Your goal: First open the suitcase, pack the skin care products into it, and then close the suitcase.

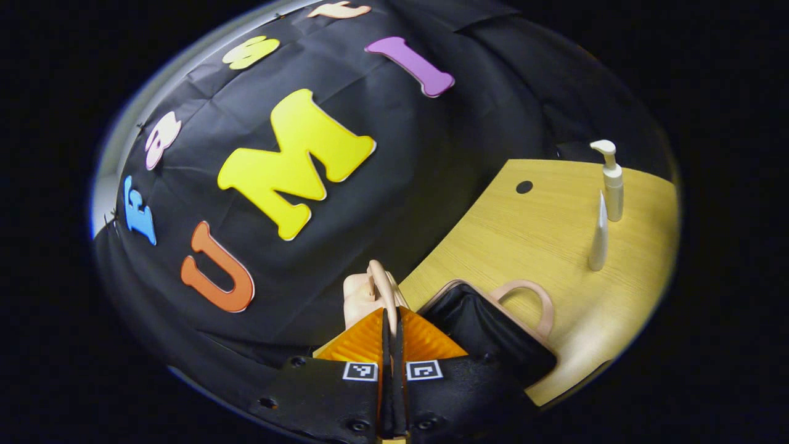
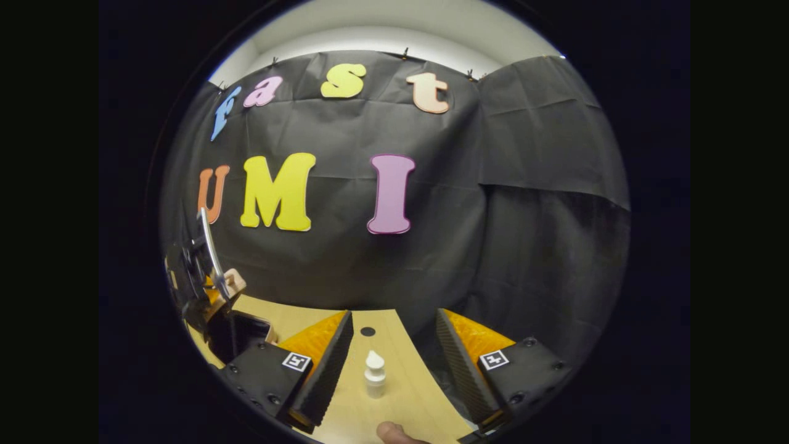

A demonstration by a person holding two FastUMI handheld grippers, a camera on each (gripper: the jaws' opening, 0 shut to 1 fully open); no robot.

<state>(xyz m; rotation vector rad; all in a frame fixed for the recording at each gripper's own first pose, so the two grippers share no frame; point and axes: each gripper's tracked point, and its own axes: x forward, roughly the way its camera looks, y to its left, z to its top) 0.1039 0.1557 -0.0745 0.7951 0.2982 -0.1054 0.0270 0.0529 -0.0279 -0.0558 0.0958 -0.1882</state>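
My left gripper has its fingers pressed together on the lid's handle, holding the suitcase lid up off the table. The suitcase sits open just right of my fingers, dark lining showing, a second handle arching over its far edge. Farther right on the table stand a pump bottle and a slim tube, close together, the tube nearer me.

My right gripper is spread wide, fingers apart, nothing held. A small white bottle stands upright on the table between them, touching neither. In the right gripper view the open case is at far left with the left gripper on the lid.
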